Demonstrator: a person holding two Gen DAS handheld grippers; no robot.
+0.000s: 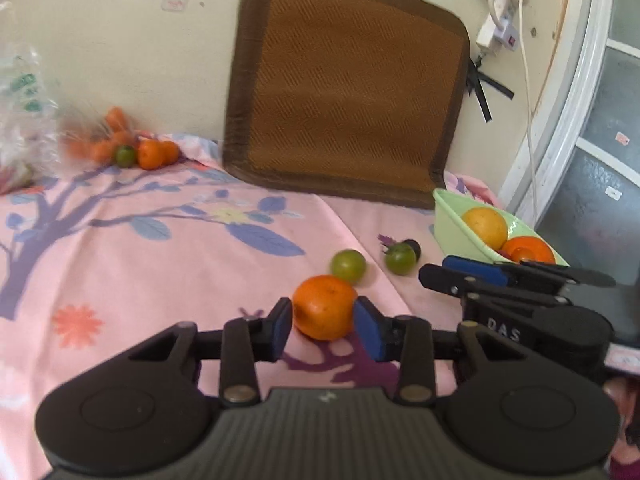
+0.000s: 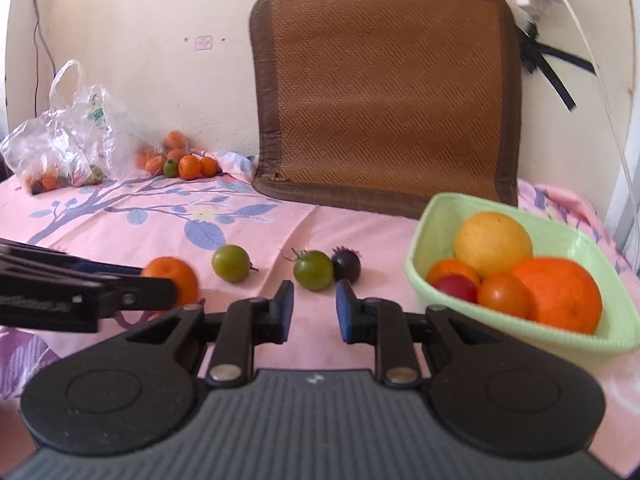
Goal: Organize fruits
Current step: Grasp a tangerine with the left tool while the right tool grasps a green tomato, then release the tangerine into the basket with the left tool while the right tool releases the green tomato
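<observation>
My left gripper (image 1: pixel 323 322) has its blue pads on both sides of an orange (image 1: pixel 324 306) that rests on the pink cloth; the pads touch or nearly touch it. It also shows in the right wrist view (image 2: pixel 176 276). My right gripper (image 2: pixel 314 306) is open and empty, just short of a green tomato (image 2: pixel 313 270) and a dark purple fruit (image 2: pixel 346 266). Another green fruit (image 2: pixel 231 263) lies between. A light green bowl (image 2: pixel 432 216) at the right holds a yellow fruit (image 2: pixel 493 243), a large orange (image 2: pixel 560 294) and smaller fruits.
A brown woven mat (image 2: pixel 384 88) leans on the wall. A clear plastic bag (image 2: pixel 60 136) and a pile of small oranges (image 2: pixel 188 166) lie at the back left. A power strip and cable (image 1: pixel 496 28) hang at the right by a window frame.
</observation>
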